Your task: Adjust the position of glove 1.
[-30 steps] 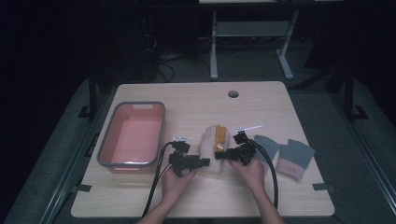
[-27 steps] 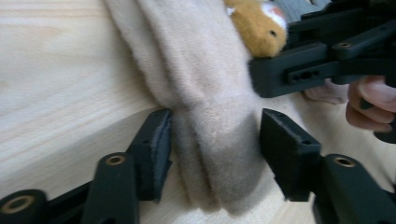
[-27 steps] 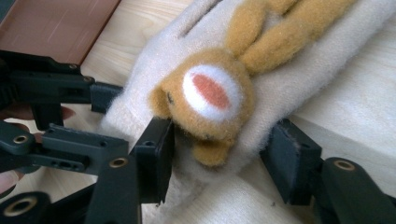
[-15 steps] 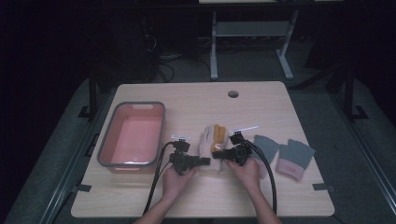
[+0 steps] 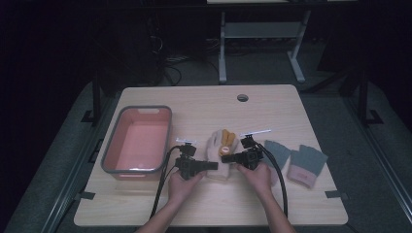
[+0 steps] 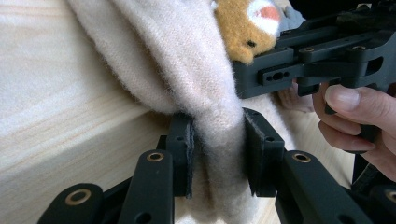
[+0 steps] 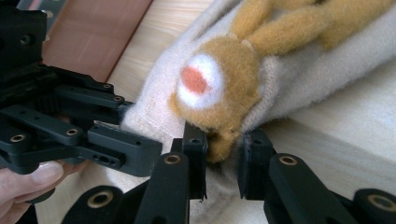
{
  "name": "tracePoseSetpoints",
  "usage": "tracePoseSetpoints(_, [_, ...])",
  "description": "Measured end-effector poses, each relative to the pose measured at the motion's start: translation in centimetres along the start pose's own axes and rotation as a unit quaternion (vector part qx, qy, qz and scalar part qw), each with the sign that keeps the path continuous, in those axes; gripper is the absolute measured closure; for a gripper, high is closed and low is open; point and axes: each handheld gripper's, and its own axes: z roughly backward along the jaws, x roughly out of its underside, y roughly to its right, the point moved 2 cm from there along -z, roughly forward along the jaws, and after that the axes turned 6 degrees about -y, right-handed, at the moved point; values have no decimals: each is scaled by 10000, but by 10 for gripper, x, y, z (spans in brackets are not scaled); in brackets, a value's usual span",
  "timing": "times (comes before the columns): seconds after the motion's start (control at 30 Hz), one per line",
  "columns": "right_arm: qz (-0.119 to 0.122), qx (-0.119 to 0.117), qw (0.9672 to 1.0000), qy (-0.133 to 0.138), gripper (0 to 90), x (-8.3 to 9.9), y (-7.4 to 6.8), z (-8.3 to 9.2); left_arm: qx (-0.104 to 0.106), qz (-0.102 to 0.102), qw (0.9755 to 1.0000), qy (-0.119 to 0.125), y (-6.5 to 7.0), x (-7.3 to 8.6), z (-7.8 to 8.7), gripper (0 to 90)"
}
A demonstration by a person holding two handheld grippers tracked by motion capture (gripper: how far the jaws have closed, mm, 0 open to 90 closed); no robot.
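Observation:
A cream fuzzy mitten [image 5: 217, 151] with an orange animal face sewn on it [image 7: 219, 88] lies on the wooden table [image 5: 204, 204], between my two hands. My left gripper [image 6: 217, 144] is shut on a fold of the cream fabric [image 6: 187, 70] at the mitten's near left edge. My right gripper [image 7: 223, 156] has just been closing and now pinches the mitten at the lower edge of the orange face. The two grippers face each other, left [image 5: 213, 166] and right [image 5: 225, 158], almost touching.
A pink basin with a grey rim [image 5: 111, 150] stands to the left of the hands. Two grey mittens with pink cuffs [image 5: 303, 164] lie to the right. A cable hole [image 5: 242, 97] is at the table's far side. Cables trail back toward the near edge.
Both grippers have closed on the cream mitten, whose near end has bunched up between them. The hands have hardly shifted.

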Motion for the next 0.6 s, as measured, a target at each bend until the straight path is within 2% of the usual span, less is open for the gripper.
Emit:
tracePoseSetpoints(0.43, [57,-126,9999,46,786,-4,-7,11,102,-139,9998,27,6,-6,9,672])
tracePoseSetpoints(0.6, [117,-8,9999,-107,764,-6,-8,9,0,-108,9999,-76,4,-2,6,672])
